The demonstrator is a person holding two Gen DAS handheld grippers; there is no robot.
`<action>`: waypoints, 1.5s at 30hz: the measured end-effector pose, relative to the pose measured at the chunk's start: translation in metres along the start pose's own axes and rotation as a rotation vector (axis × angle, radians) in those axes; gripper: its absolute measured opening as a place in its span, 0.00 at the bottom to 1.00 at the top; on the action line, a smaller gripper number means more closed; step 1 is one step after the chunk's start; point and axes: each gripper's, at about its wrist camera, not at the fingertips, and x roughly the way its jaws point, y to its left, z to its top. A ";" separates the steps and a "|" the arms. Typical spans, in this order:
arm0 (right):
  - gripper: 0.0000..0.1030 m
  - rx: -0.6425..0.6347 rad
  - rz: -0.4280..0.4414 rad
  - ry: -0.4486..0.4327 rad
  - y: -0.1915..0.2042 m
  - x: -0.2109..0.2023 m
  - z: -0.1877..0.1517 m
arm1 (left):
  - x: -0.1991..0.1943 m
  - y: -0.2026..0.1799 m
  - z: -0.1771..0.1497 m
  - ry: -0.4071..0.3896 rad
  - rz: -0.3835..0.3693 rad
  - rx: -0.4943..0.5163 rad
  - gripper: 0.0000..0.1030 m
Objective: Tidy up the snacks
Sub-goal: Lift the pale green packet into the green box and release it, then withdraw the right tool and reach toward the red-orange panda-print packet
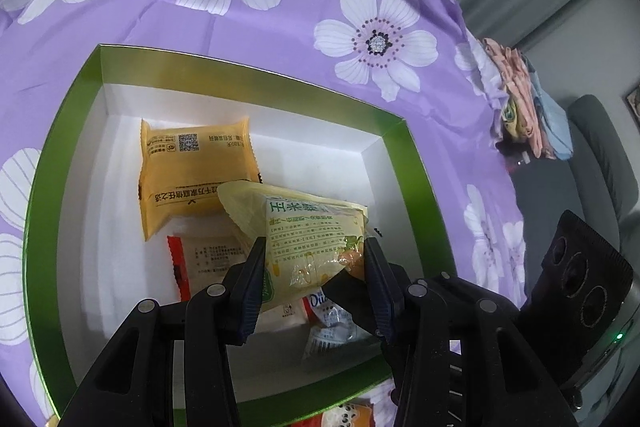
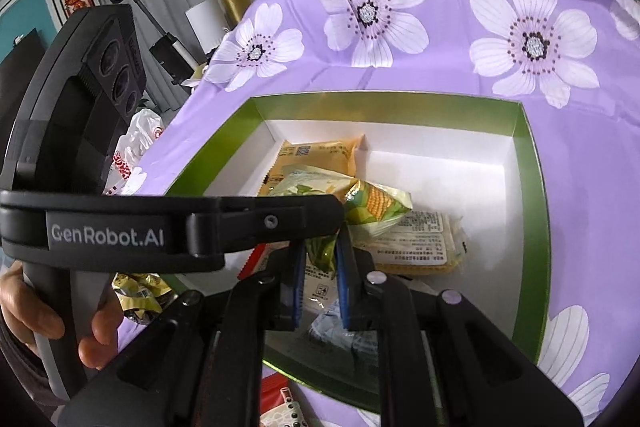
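While both grippers pinch one corn packet [image 1: 304,247] over the box [image 1: 248,75], sorting is partly done.

Left gripper [image 1: 316,259] and right gripper [image 2: 320,259] clamp it at lower centre; several snacks lie inside, some wait outside at the bottom.
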 end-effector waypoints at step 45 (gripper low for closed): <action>0.80 0.159 0.022 -0.226 -0.018 -0.125 -0.119 | -0.078 -0.072 -0.109 -0.326 0.353 0.256 0.92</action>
